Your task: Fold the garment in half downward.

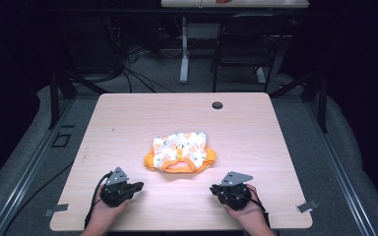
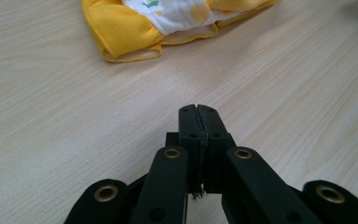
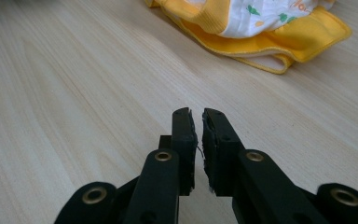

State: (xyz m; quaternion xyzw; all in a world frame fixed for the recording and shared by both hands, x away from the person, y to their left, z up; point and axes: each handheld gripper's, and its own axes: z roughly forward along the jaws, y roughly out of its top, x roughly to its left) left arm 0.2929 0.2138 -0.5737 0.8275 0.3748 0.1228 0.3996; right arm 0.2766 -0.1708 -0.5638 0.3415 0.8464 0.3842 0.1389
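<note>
1. From the high view I see a small folded garment (image 1: 180,152), white with an orange and green print and trimmed in yellow-orange, lying near the middle of the light wooden table (image 1: 128,118).

2. My left gripper (image 1: 137,186) sits low over the near left part of the table, held in a hand (image 1: 106,214) that comes in from the bottom edge. It points toward the garment and stands apart from it.

3. In the left gripper view, its two black jaws are pressed together, with nothing between them but a hairline seam. The garment's yellow edge (image 2: 121,32) lies farther off, up and to the left of the jaw tips.

4. My right gripper (image 1: 214,189) mirrors it on the near right side, also in a hand (image 1: 248,214), clear of the cloth.

5. In the right gripper view, the jaws stand a narrow slit apart with bare tabletop (image 3: 74,93) showing through the gap; nothing is held. The garment (image 3: 261,28) lies ahead and to the right, its yellow hem stacked in layers under the white printed panel.

6. Both grippers flank the garment's near side, neither touching it.

7. A round dark grommet (image 1: 217,105) is set into the far part of the table, well beyond the garment. A chair (image 1: 246,44) stands on the floor behind the table.
</note>
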